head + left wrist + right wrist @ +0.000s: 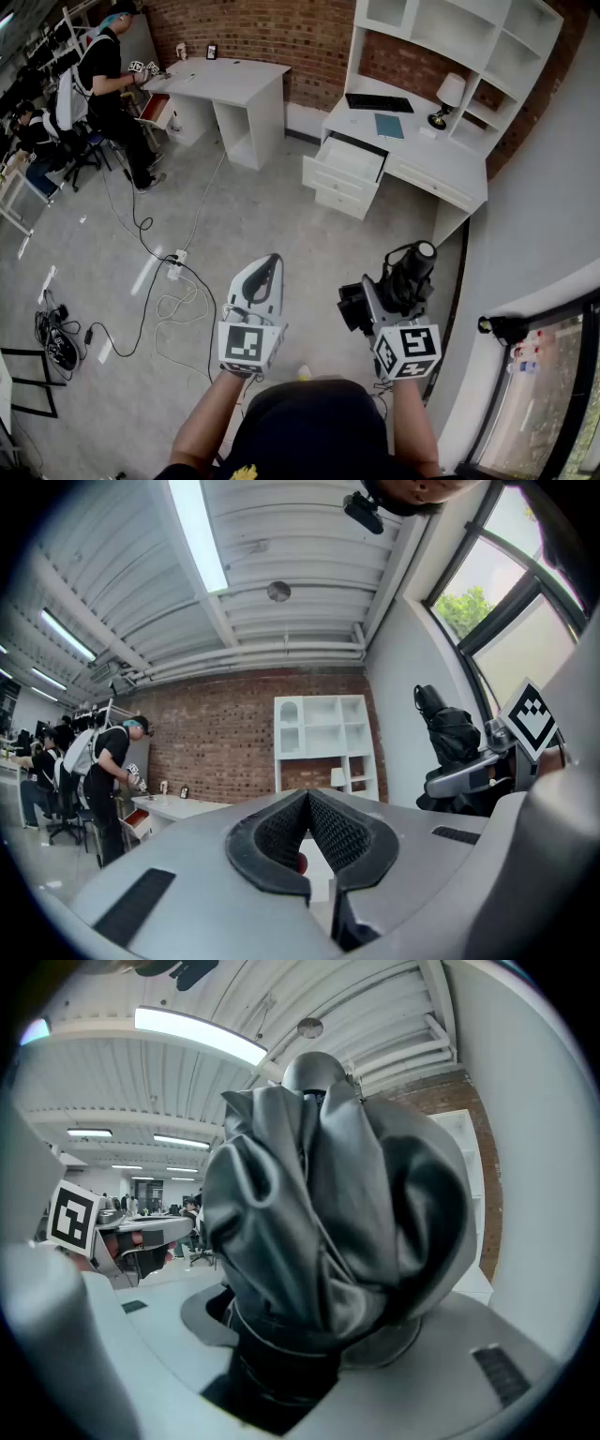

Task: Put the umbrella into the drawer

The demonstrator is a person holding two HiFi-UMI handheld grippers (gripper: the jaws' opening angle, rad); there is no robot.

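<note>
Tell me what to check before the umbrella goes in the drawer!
1. Grip on umbrella: ok, the right gripper clamps its folded cloth.
2. Spare left gripper: ok, shut and empty.
3. Open drawer: ok, the top one of the white desk is pulled out.
4. Room inside drawer: cannot tell, too small to see.
5. Near enough to drawer: not ok, it stands across the floor.
6. Path past cables: ok, they lie off to the left.

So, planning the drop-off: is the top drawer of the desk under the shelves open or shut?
Open: the top drawer juts out of the white desk, its inside showing.
</note>
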